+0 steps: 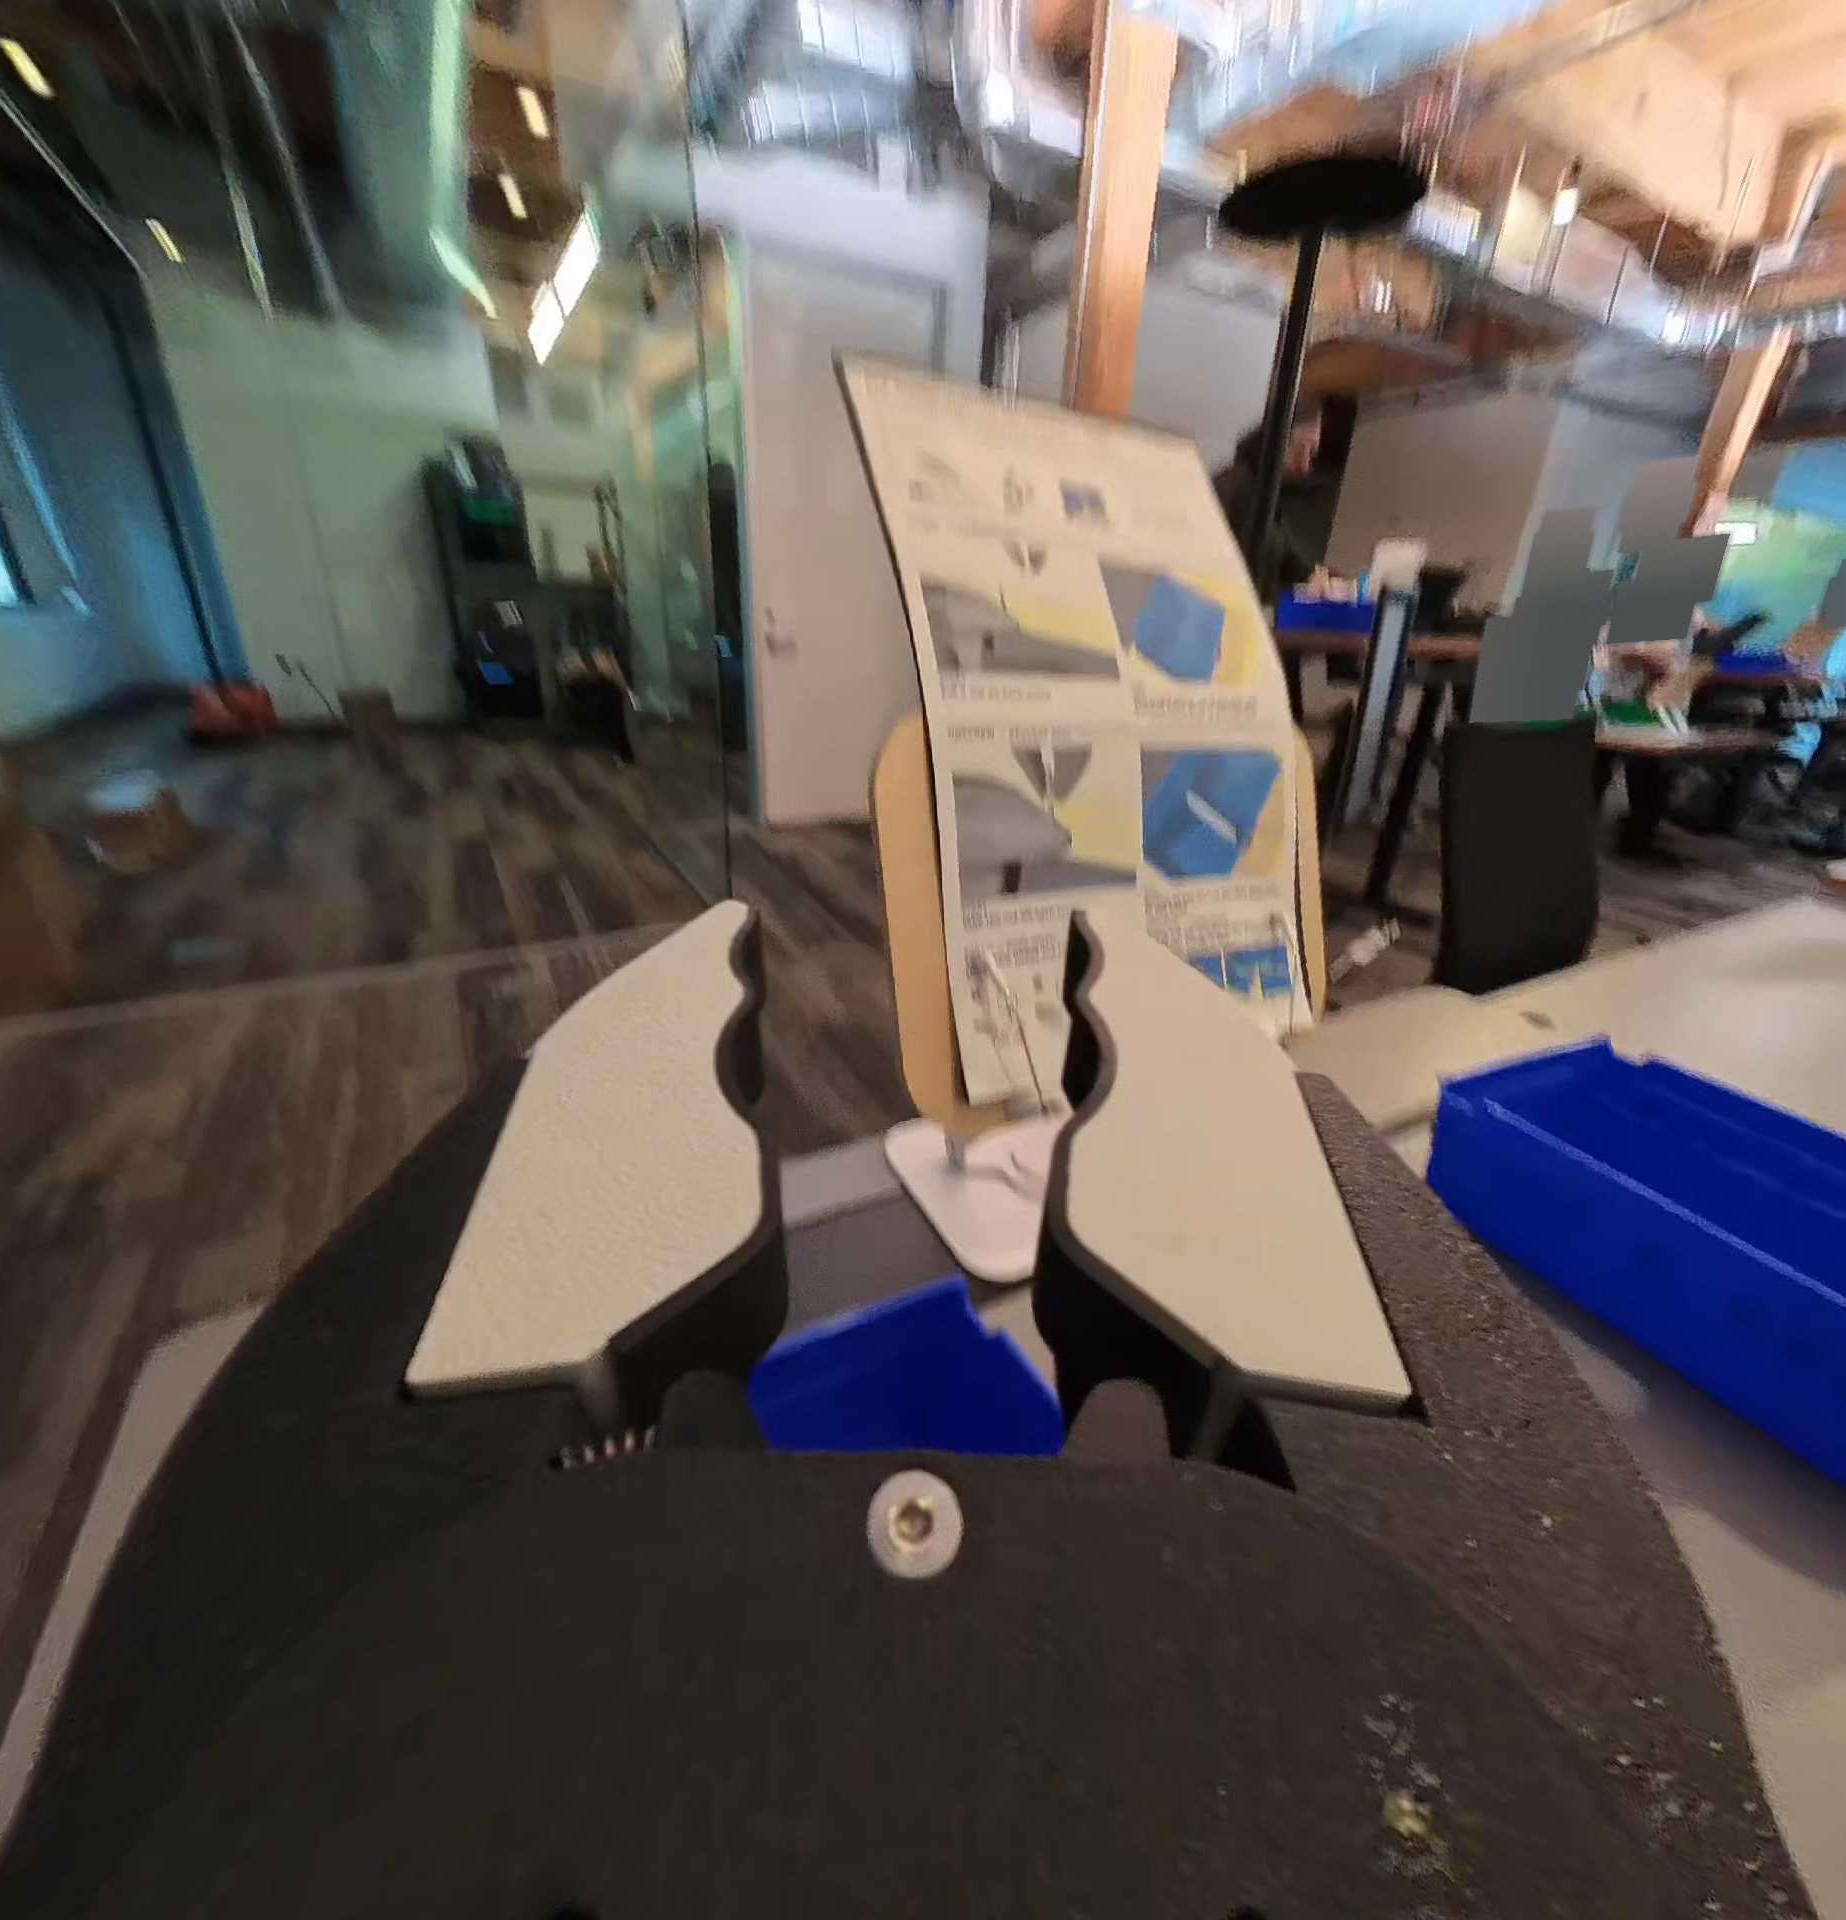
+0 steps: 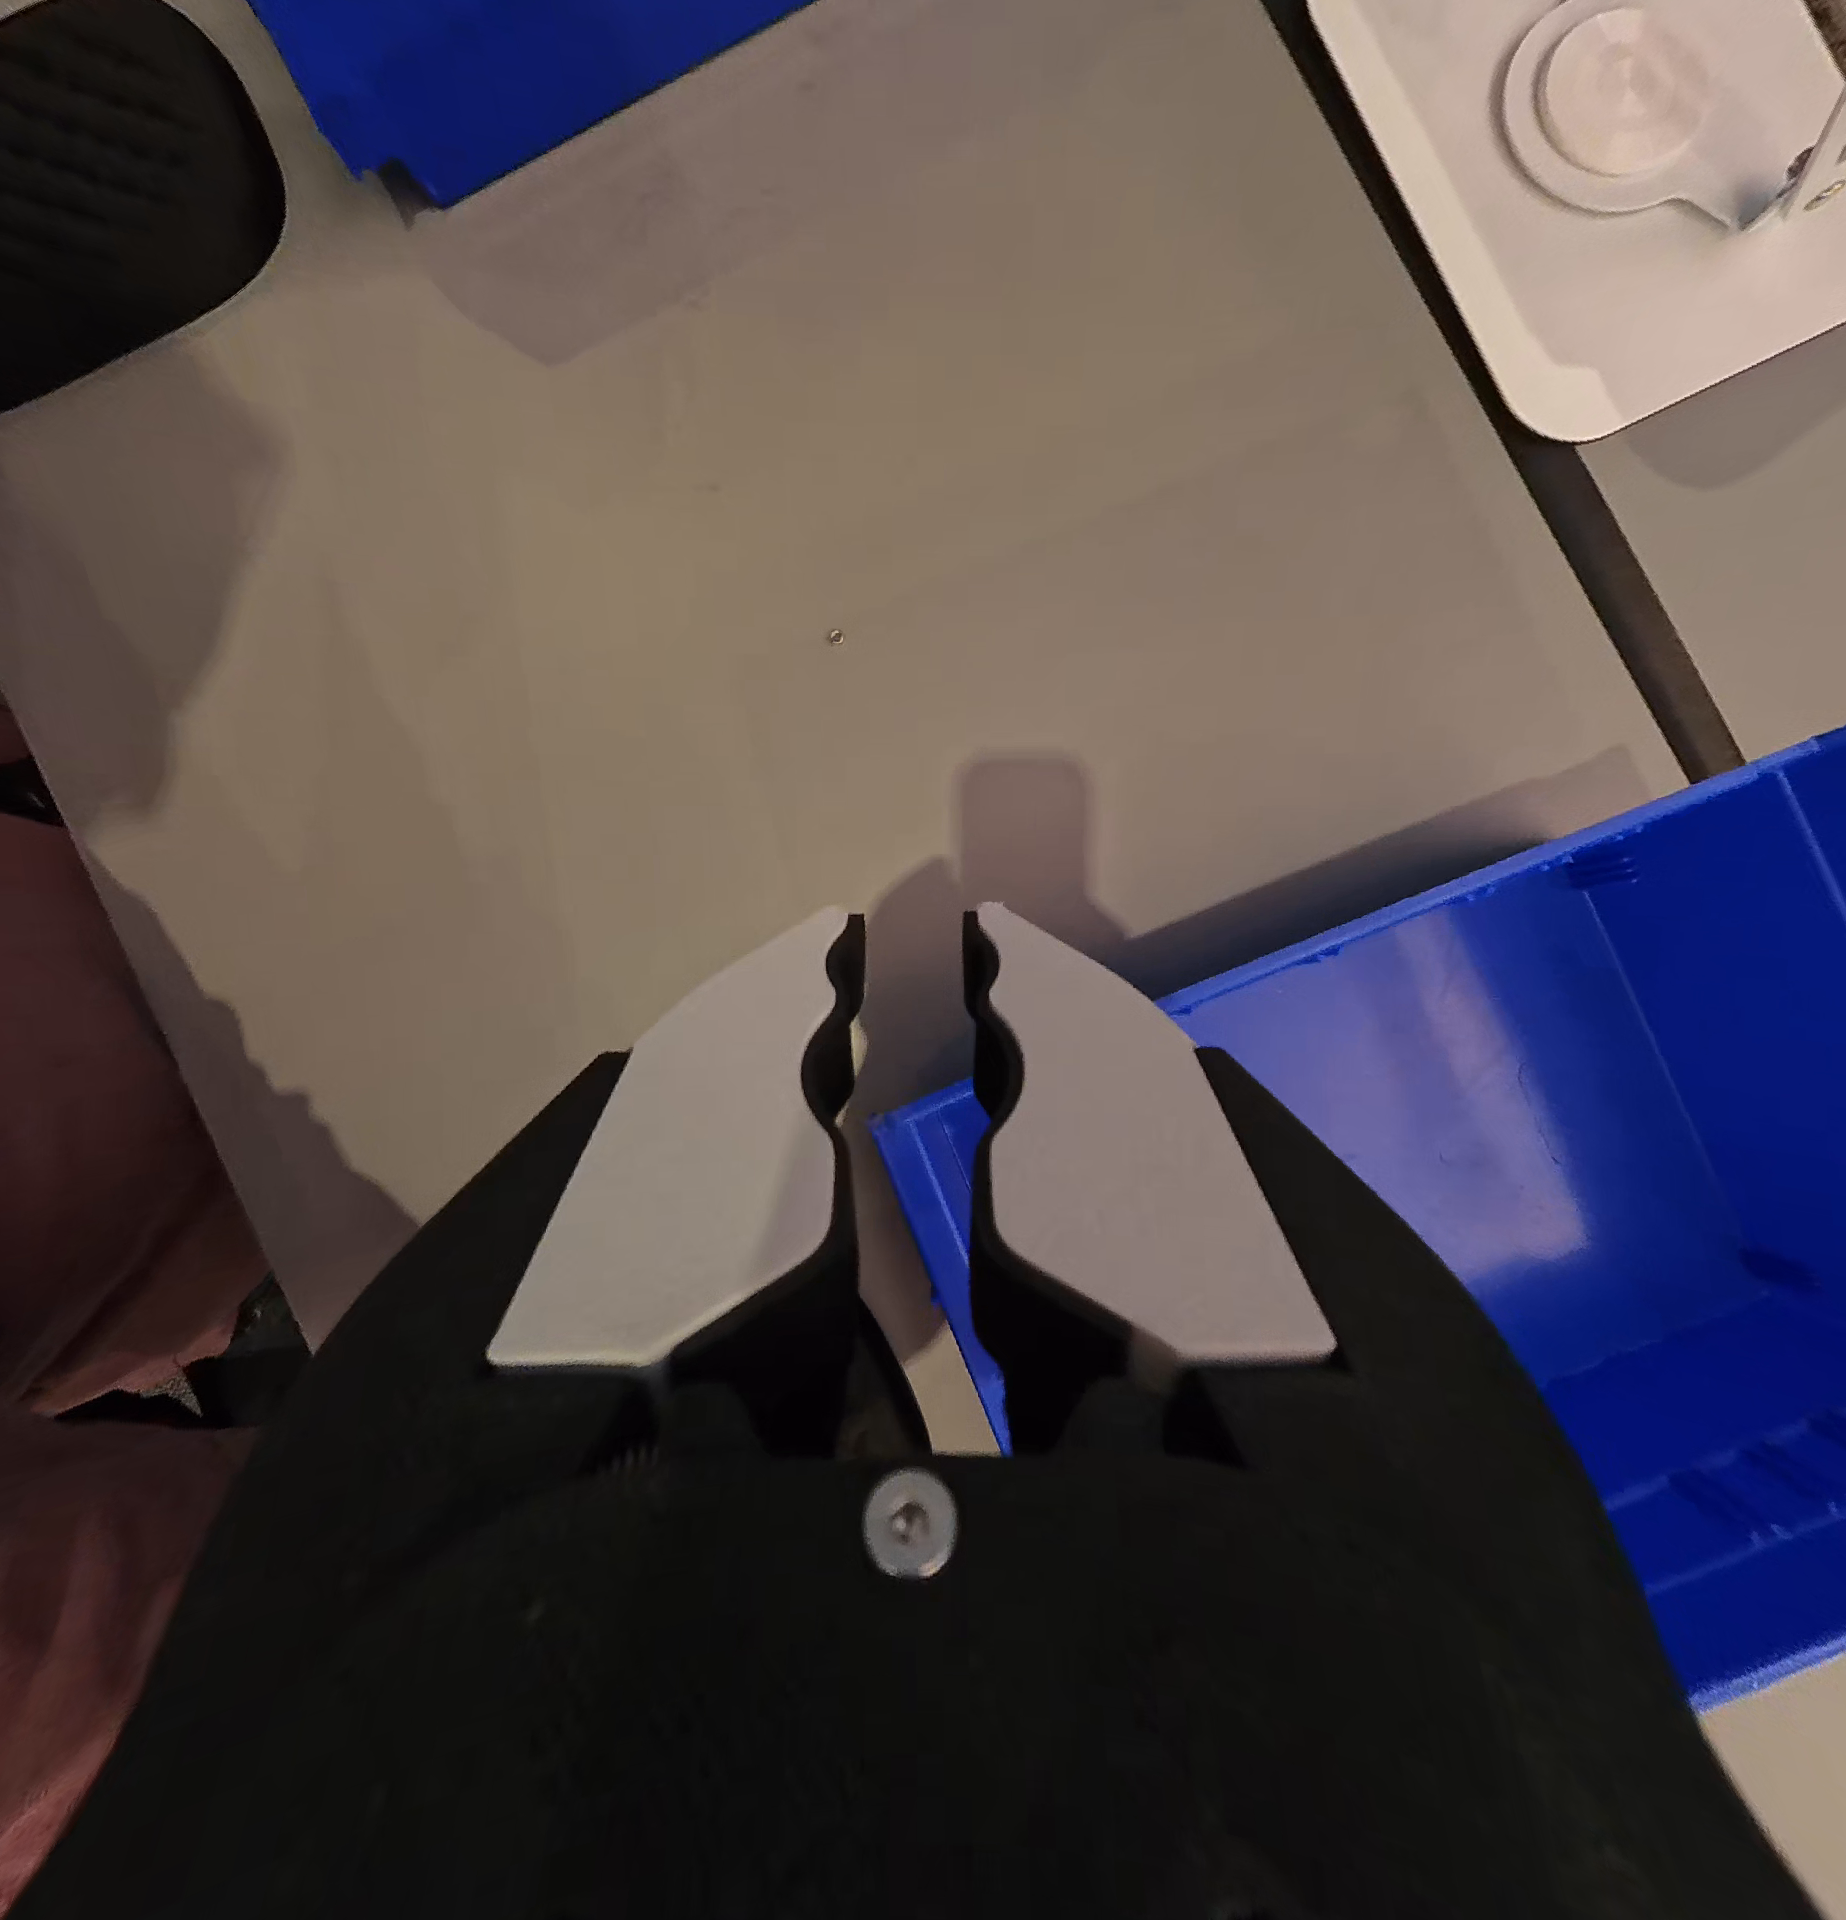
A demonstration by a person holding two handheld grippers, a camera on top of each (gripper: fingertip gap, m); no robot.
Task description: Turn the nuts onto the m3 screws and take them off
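A tiny metal nut [image 2: 836,636] lies alone on the grey table [image 2: 638,582], well ahead of my right gripper [image 2: 911,916]. The right gripper points down at the table; its jaws stand a little apart with nothing between them. My left gripper [image 1: 911,920] is raised and points level across the room; its jaws stand wide apart and empty. A small blue bin [image 1: 903,1377] shows below and between the left fingers. No screw is clear in either view.
A blue bin [image 2: 1521,1195] sits right of the right gripper, another [image 2: 503,73] at the far left. A long blue bin [image 1: 1667,1226] lies right of the left gripper. A white stand base [image 2: 1625,208] holds an instruction sheet [image 1: 1085,727]. A person's dark red clothing [image 2: 67,1143] is at left. About 50 centimeters separates my left fingertips from my right.
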